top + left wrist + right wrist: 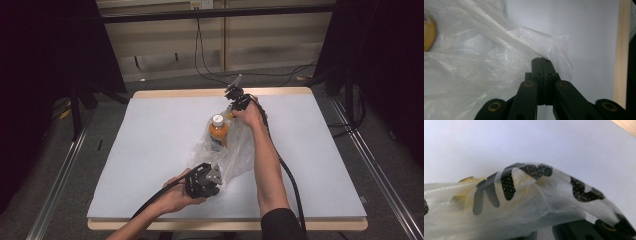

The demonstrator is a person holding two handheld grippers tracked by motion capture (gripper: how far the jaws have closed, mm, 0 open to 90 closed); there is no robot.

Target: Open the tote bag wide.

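Both grippers are clamping shut on the crinkly clear plastic bag (227,152), left gripper (216,184) at its near edge, right gripper (234,111) at its far edge, around the upright orange-filled bottle (218,131) mid-table, so next probably calls for spreading the mouth.

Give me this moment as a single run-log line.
left gripper: shut on plastic bag near edge | right gripper: shut on bag far edge | orange bottle: upright inside bag | table: bag at centre
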